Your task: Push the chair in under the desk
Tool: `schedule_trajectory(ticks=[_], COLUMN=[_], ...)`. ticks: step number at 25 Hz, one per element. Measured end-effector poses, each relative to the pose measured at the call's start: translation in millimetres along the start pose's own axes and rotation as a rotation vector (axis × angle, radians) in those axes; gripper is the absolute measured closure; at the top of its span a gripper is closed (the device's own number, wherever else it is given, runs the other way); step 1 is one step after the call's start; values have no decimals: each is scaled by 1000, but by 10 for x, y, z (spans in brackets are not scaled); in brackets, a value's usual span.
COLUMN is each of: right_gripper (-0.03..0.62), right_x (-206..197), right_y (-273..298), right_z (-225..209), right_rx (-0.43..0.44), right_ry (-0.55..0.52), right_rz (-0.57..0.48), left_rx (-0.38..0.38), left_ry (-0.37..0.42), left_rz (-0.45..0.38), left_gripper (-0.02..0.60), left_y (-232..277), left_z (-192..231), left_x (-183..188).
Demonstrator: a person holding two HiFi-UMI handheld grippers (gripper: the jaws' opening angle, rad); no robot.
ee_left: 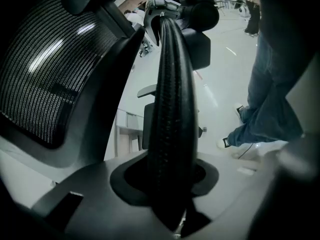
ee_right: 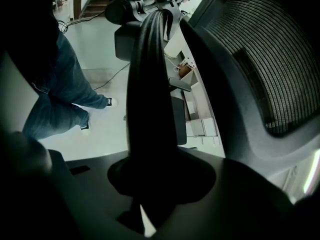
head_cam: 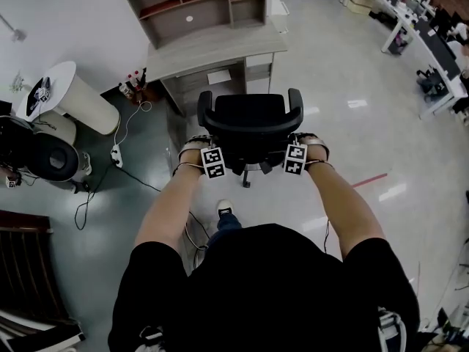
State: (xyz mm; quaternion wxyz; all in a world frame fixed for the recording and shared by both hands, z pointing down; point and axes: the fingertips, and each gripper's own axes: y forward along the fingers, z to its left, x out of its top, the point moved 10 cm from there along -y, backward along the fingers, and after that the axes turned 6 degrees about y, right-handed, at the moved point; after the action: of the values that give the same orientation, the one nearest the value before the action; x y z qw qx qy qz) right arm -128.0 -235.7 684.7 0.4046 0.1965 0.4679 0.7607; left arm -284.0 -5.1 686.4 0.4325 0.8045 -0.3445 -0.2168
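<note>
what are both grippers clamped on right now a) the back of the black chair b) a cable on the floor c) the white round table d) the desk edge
a: the head view shows the left gripper and right gripper at either side of the black chair, and each gripper view shows a black bar of its back filling the jaws.

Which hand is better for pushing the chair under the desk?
Right, slightly. The left tongs and right tongs both grip the chair, but the gap under the desk sits left of the chair, so a right push may steer it in.
</note>
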Motion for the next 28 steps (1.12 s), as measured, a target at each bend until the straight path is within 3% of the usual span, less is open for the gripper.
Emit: schedule_trajectory(ticks=[16,28], right_gripper=[487,485], right_x=[1080,1457], right_y=[303,422], right_z=[-257,-377], right_rx=[4,2], right_ry=[-150,-175], right_rz=[-93,-114], left_rx=[2,3], left_ry=[-143,-169], left_rz=[97,110], left_gripper=[457,457], left_y=[-113,-91], left_z=[-169,-123], left_x=[-1009,-1376])
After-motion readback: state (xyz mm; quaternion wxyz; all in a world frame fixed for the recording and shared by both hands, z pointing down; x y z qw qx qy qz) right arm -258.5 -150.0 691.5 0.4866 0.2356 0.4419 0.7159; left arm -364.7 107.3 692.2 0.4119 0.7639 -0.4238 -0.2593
